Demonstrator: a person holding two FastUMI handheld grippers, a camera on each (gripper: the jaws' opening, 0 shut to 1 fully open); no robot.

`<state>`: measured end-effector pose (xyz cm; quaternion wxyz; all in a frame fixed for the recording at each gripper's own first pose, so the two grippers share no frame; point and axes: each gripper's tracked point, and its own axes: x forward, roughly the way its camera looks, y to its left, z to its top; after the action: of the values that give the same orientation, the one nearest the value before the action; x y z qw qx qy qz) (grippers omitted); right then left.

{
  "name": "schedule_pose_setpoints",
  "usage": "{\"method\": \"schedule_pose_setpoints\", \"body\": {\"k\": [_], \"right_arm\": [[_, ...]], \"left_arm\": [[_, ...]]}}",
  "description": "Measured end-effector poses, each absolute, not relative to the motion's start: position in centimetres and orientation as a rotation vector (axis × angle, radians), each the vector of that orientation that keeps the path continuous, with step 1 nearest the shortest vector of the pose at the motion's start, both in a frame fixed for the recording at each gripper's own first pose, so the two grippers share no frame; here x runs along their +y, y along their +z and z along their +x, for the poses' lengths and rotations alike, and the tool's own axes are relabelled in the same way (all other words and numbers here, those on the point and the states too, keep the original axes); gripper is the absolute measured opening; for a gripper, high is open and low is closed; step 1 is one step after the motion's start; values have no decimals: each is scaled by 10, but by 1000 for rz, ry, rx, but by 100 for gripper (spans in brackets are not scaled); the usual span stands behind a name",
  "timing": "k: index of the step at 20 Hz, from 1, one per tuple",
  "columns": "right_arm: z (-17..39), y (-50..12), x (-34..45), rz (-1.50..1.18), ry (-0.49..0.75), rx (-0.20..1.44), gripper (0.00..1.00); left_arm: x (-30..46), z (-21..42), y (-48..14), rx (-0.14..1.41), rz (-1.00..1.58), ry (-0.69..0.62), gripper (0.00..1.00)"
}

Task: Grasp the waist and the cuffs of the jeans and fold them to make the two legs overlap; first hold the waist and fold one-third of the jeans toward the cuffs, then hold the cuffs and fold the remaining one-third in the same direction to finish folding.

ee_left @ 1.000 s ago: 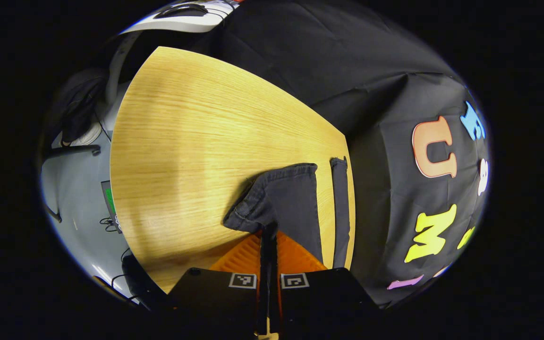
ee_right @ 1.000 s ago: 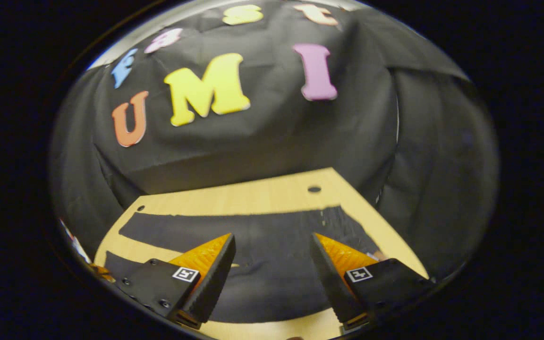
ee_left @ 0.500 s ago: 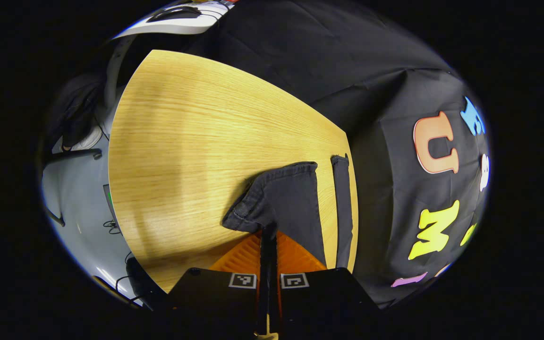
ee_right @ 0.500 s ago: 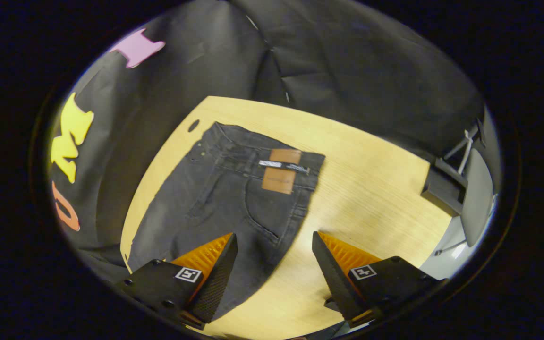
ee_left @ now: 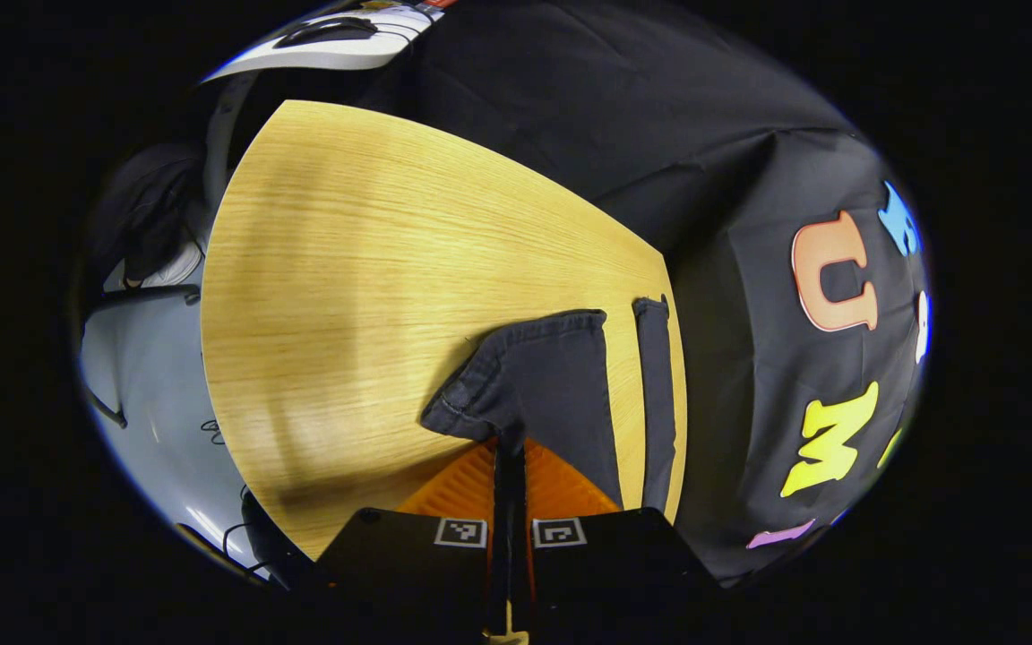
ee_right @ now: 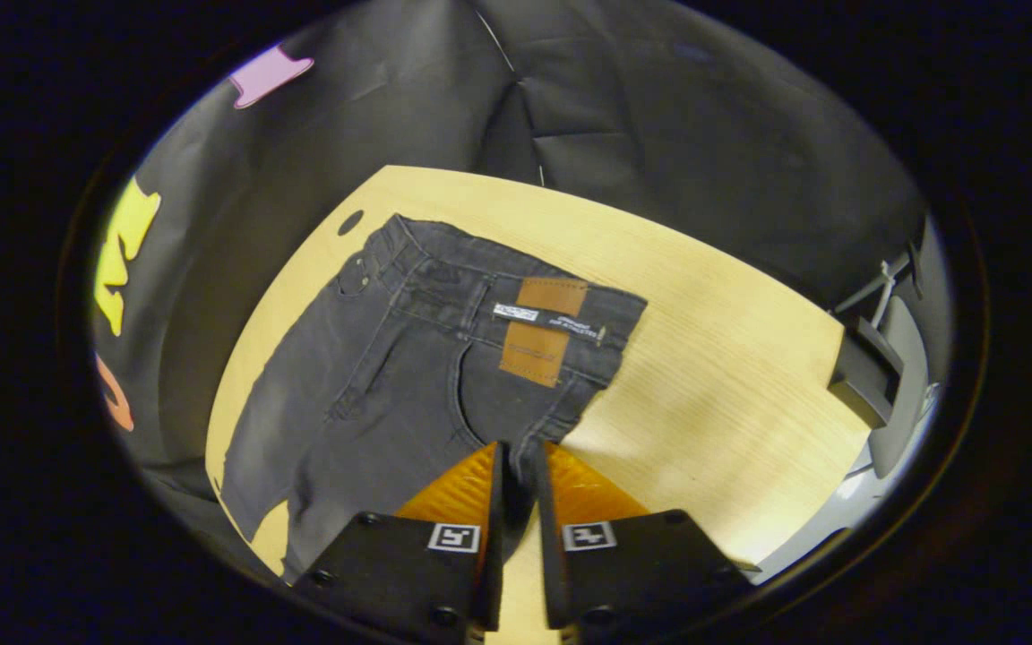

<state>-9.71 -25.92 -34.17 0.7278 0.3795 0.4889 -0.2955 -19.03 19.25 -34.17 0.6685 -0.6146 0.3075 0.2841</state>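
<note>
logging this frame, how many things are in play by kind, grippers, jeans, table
grippers: 2, left gripper shut on a cuff, right gripper shut on the jeans' near edge
jeans: 1
leather patches on the waist: 1
table: 1
total: 5

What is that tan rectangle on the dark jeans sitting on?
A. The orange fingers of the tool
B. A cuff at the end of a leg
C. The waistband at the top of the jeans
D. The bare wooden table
C: in the right gripper view the tan patch sits across the waistband of the jeans, far from the leg ends and off the bare table.
</note>
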Motion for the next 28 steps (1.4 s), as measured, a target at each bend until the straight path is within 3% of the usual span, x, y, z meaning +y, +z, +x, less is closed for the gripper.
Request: {"method": "schedule_pose_setpoints", "body": {"k": [2,3,12,20,28], "right_arm": [[-97,-343,-259,898,-650,1058,18],[-96,-345,-261,950,-667,1030,0],[-82,-308,-264,1210,-617,937,0],[-18,-261,-263,1320,-493,832,0],[63,-245,-260,1216,-430,771,1]], "left_arm": [[193,-190,-342,686,-1391,650,5],[193,-190,-341,683,-1400,658,5],[204,-179,-321,726,-1586,784,3],[218,-72,-256,701,-1608,674,3],[228,42,-258,722,-1554,650,4]]}}
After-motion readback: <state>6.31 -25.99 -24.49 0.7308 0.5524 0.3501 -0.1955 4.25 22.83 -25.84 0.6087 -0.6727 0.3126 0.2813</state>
